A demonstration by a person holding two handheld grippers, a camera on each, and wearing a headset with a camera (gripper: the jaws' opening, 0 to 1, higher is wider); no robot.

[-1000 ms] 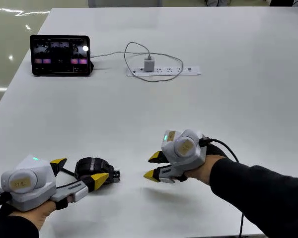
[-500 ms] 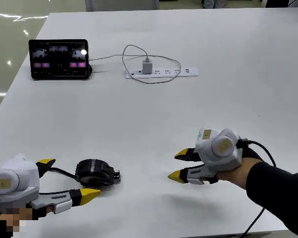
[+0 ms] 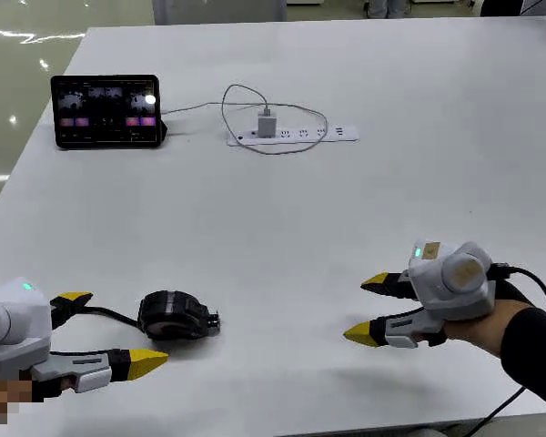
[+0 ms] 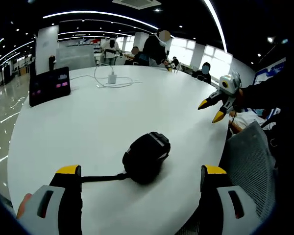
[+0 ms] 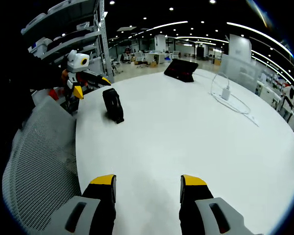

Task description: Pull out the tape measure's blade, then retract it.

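White table: tape measure, tablet, pwr strip

No legible text, brand, number or sign found. Yellowish stickers on the body of the right tongs are too blurred to read. The tablet screen tiles are too small to make out.

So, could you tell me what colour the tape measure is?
The tape measure is black; the left gripper view shows it best.

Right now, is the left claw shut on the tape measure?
No, the left claw is open, its jaws spread wide and clear of the tape measure case.
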